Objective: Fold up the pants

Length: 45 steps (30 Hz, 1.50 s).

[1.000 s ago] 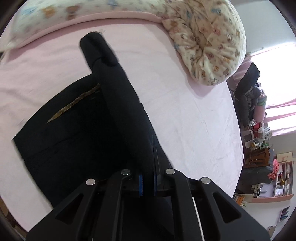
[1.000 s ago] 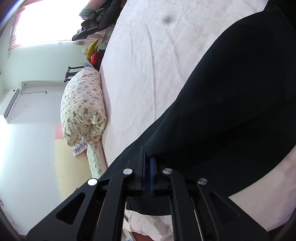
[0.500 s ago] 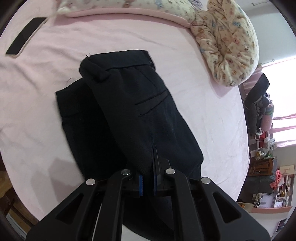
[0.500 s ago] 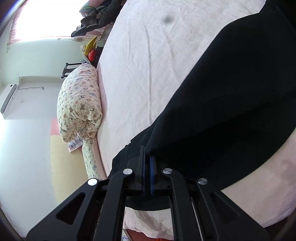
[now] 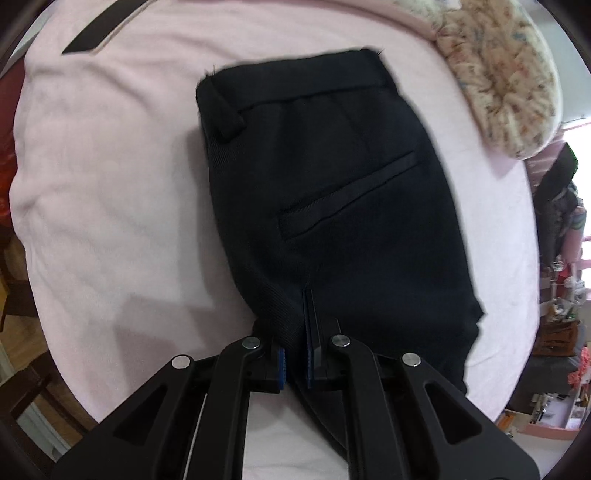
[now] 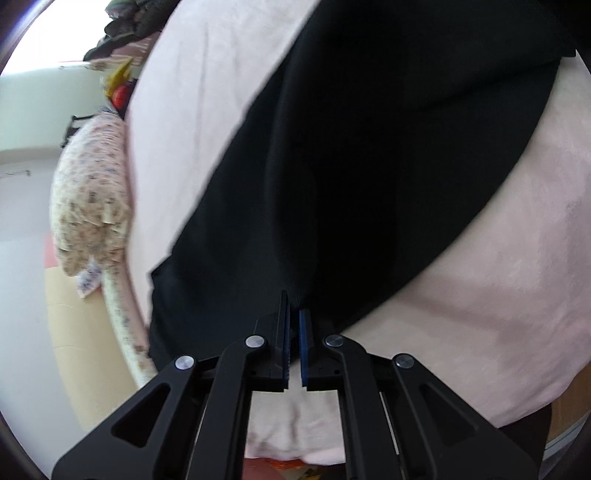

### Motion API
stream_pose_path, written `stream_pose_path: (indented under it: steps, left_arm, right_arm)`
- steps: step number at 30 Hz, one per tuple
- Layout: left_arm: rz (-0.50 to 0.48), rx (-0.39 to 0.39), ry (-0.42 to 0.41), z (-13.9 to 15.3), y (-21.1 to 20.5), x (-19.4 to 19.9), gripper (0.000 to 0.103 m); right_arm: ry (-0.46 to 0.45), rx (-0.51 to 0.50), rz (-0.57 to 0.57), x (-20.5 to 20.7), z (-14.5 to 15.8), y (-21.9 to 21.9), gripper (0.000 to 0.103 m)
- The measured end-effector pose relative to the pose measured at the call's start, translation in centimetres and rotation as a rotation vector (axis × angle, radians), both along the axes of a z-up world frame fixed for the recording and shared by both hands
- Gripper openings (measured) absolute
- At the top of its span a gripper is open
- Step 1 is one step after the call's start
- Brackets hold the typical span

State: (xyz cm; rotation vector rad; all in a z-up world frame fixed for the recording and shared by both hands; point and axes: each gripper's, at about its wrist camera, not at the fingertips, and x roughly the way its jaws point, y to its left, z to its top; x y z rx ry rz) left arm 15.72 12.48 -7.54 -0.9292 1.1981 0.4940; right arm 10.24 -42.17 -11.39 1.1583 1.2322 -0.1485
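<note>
Black pants lie folded on the pink bed sheet, waistband at the far end and a back pocket slit facing up. My left gripper is shut on the near edge of the pants fabric. In the right wrist view the pants spread across the sheet. My right gripper is shut on the near edge of the pants, with a thin gap between the blue pads.
A floral rolled quilt lies at the bed's far right and also shows in the right wrist view. A dark flat phone-like object lies at the far left of the bed. Cluttered furniture stands beyond the right bed edge.
The left gripper has carried the pants' upper part over and laid it flat on the lower layer, so the waistband and pocket now face up. The right gripper came closer to the bed with its hold.
</note>
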Motion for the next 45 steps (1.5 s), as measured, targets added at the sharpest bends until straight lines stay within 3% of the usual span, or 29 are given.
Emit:
stream_pose_path:
  steps: [3, 7, 8, 10, 11, 14, 16, 18, 21, 23, 25, 28, 34, 37, 45]
  left_arm:
    - [-0.013, 0.028, 0.038, -1.6, -0.2, 0.6, 0.011]
    - [-0.064, 0.031, 0.050, -1.6, -0.2, 1.3, 0.015]
    - [-0.073, 0.016, 0.052, -1.3, 0.0, 1.1, 0.024]
    - [-0.077, 0.039, 0.092, -0.4, 0.1, 0.5, 0.075]
    - [-0.063, 0.077, 0.095, 0.5, 0.2, -0.2, 0.081]
    - [-0.061, 0.129, 0.069, 2.5, 0.0, -1.7, 0.082]
    - [-0.128, 0.170, 0.064, 3.8, -1.6, -2.2, 0.084]
    - [-0.238, 0.187, 0.053, 4.3, -4.2, -1.9, 0.088]
    - [-0.469, 0.151, 0.023, 3.9, -9.8, -0.9, 0.093]
    - [-0.649, 0.137, 0.012, 3.4, -14.4, -0.2, 0.093]
    - [-0.771, 0.135, 0.006, 2.9, -17.8, 0.0, 0.093]
    - [-0.872, 0.106, 0.023, 1.8, -21.1, 0.2, 0.094]
    - [-0.852, 0.043, 0.095, -0.5, -22.0, -0.2, 0.097]
    - [-0.848, 0.032, 0.113, -0.9, -21.8, -0.6, 0.097]
    - [-0.868, 0.027, 0.137, -1.2, -21.0, 0.2, 0.098]
  right_arm:
    - [0.038, -0.056, 0.036, 0.4, -1.2, 0.5, 0.011]
    - [0.058, -0.037, 0.053, 0.1, -1.1, 0.6, 0.039]
    - [0.049, -0.037, 0.058, -0.2, -0.7, 0.4, 0.047]
    - [0.031, -0.031, 0.059, -0.8, 0.4, -0.2, 0.049]
    - [0.022, -0.020, 0.050, -1.4, 0.9, -0.9, 0.049]
    - [0.007, 0.019, -0.067, -3.3, 2.2, -3.9, 0.049]
    - [-0.011, 0.053, -0.249, -5.5, 2.3, -7.3, 0.046]
    - [-0.020, 0.084, -0.431, -7.3, 1.7, -10.4, 0.039]
    - [-0.030, 0.134, -0.652, -9.5, 0.4, -14.0, 0.037]
    - [-0.015, 0.116, -0.724, -10.2, 0.1, -15.6, 0.036]
    - [0.005, 0.090, -0.750, -10.4, 0.0, -16.6, 0.036]
    - [0.009, 0.090, -0.770, -10.2, -0.4, -17.3, 0.036]
    - [-0.054, 0.224, -0.713, -8.3, -1.6, -17.3, 0.036]
    - [-0.031, 0.225, -0.667, -8.1, -2.2, -17.2, 0.036]
    - [0.018, 0.191, -0.686, -8.2, -3.7, -17.4, 0.035]
